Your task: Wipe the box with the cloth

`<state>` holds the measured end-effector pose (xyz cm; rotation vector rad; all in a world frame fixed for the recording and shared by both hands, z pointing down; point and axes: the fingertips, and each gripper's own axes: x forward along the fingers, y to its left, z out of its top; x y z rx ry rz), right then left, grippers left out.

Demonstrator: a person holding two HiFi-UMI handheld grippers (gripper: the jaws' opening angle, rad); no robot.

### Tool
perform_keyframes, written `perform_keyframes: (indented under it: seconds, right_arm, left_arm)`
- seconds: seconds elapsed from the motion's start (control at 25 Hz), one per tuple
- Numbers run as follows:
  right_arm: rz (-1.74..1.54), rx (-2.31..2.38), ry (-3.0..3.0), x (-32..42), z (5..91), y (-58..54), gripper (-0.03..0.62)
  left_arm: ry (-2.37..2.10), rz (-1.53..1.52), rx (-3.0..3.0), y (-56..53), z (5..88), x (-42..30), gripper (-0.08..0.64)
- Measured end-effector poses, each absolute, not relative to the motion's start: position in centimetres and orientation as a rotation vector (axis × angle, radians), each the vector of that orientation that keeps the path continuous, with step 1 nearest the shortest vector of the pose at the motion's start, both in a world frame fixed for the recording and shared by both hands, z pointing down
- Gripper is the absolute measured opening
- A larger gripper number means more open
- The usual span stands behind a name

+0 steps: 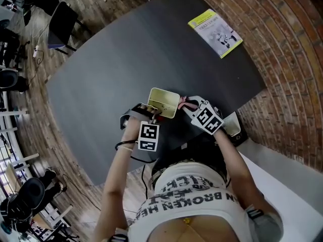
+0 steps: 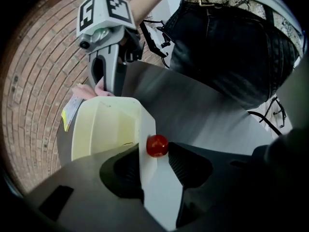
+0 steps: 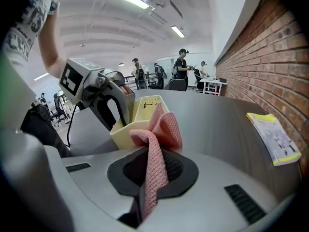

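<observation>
A pale yellow open box (image 1: 164, 102) stands on the dark table near its front edge. My left gripper (image 1: 152, 116) is shut on the box's near wall; in the left gripper view the wall (image 2: 153, 178) sits between the jaws, with a small red bead (image 2: 157, 145) on its rim. My right gripper (image 1: 191, 106) is shut on a pink cloth (image 3: 155, 144), which sticks up from the jaws and touches the box's (image 3: 140, 114) outer side. The left gripper view shows the right gripper (image 2: 107, 87) and the cloth (image 2: 89, 92) at the box's far wall.
A yellow and white booklet (image 1: 215, 33) lies at the table's far right edge. The dark grey table (image 1: 126, 59) stands on a brick floor (image 1: 292, 49). A chair (image 1: 60, 24) stands beyond the far left corner. Several people stand far off (image 3: 183, 69).
</observation>
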<state>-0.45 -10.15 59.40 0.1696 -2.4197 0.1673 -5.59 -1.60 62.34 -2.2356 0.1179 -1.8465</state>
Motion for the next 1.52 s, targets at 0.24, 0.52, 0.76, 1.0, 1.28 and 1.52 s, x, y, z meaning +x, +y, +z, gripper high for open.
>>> perform_keyframes:
  seconds: [0.24, 0.52, 0.76, 1.0, 1.28, 1.52]
  right_arm:
    - [0.191, 0.24, -2.423, 0.0, 59.8, -10.0, 0.017]
    - [0.211, 0.269, -2.446, -0.1, 59.1, -10.7, 0.017]
    - [0.215, 0.261, -2.445, -0.2, 59.0, -10.7, 0.017]
    - [0.209, 0.269, -2.466, -0.4, 58.7, -11.3, 0.017]
    - [0.227, 0.298, -2.463, 0.5, 58.7, -11.8, 0.017]
    - [0.251, 0.285, -2.458, 1.5, 58.6, -11.7, 0.017]
  left_arm:
    - [0.228, -1.78, -2.354, -0.8, 61.3, -5.4, 0.176]
    - [0.654, -1.519, -2.614, -2.3, 55.6, -5.6, 0.176]
    - [0.749, -1.578, -2.539, -6.2, 53.8, -5.6, 0.175]
    - [0.428, -1.77, -2.44, -7.3, 56.6, -3.1, 0.163]
    - [0.204, -1.864, -2.232, -7.3, 58.4, -2.3, 0.044]
    - [0.086, -1.83, -2.197, -6.1, 58.3, -2.0, 0.04]
